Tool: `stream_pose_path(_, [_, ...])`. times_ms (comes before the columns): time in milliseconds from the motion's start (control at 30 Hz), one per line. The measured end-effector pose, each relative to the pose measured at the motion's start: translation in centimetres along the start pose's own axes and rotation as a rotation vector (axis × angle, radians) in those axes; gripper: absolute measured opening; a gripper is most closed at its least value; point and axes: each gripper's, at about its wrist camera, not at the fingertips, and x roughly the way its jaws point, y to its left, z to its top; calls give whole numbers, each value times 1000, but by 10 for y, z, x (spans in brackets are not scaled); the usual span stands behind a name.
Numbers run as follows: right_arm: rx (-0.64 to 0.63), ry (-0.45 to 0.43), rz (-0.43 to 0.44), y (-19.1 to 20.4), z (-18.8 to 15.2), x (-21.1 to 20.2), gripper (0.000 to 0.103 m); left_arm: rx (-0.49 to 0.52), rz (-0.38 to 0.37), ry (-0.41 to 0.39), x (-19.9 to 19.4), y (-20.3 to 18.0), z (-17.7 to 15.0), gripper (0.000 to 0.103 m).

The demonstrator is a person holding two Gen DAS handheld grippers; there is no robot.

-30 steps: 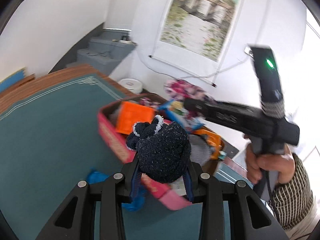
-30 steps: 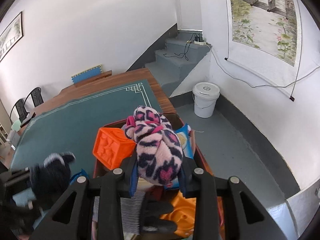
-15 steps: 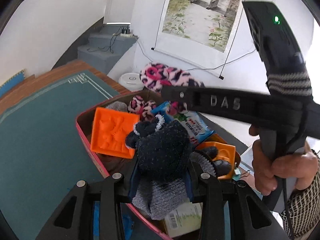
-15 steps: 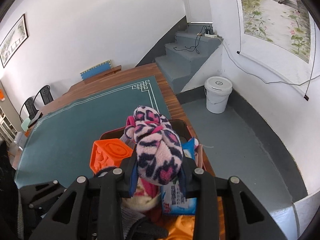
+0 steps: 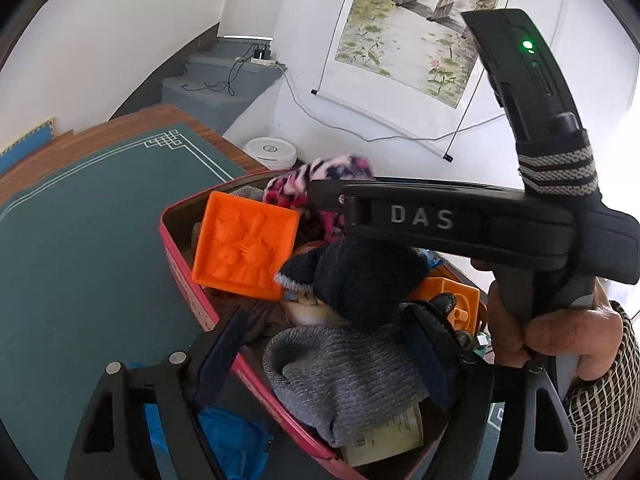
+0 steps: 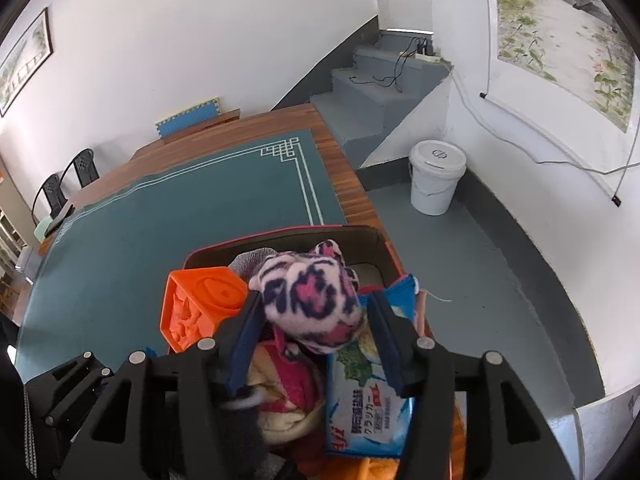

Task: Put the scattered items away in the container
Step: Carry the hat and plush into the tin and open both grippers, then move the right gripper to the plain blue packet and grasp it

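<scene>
Both grippers are hanging over the red box (image 5: pixel 188 280), jaws apart, seemingly dropping the navy sock bundle (image 5: pixel 360 276) and leopard-print sock bundle (image 6: pixel 308 304); withdrawal looks next.

Left gripper (image 5: pixel 328 344): matte black frame, silver screws, blue-padded fingers (image 5: pixel 222 354); right gripper (image 6: pixel 316 338) alike, stamped "DAS", green LED, striped strap; bare-skinned right hand (image 5: pixel 548 328), checked sleeve (image 5: pixel 600 420).

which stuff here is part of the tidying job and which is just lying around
Job:
red box
navy sock, between the open left tool fingers
pink leopard sock, between the open right tool fingers
orange block, grey sock, cracker bag, in the box

Lying about:
white bucket
scroll painting
chairs
power strip
</scene>
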Motion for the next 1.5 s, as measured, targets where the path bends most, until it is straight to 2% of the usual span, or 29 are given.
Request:
stream_pose_path(233, [4,-79,-25,5,-2,-37,65,5,13,-25,-21,1,-3,81])
stream_pose_path(367, [8,-135,-7,13,-7,-58,67,-20,35,-43,-43,16,-10,81])
stream_pose_path(600, [-77,-211,104,51,-26,-89,69,-146,105,-59,-71,66,-30,81])
stream_pose_path(700, [-163,-200,161,80,-40,-92,69,-197,150,-71,-78,91,-41,81])
stream_pose_path(833, [-263,-125,200,116,-61,-73,69,-237,198,-83,-91,110,-54,81])
stream_pose_path(1000, [-333,-32,198,146,-81,-40,69,-217,321,-84,-104,122,-73,81])
stream_pose_path(1067, [-349,-5,192,153,-84,-28,69,-219,344,-81,-103,127,-77,81])
stream_pose_path(1400, [-414,99,131,174,-94,27,69,-312,365,-109,-119,158,-95,81])
stream_pose_path(1500, [-435,95,91,179,-96,32,69,-314,358,-103,-117,160,-97,81])
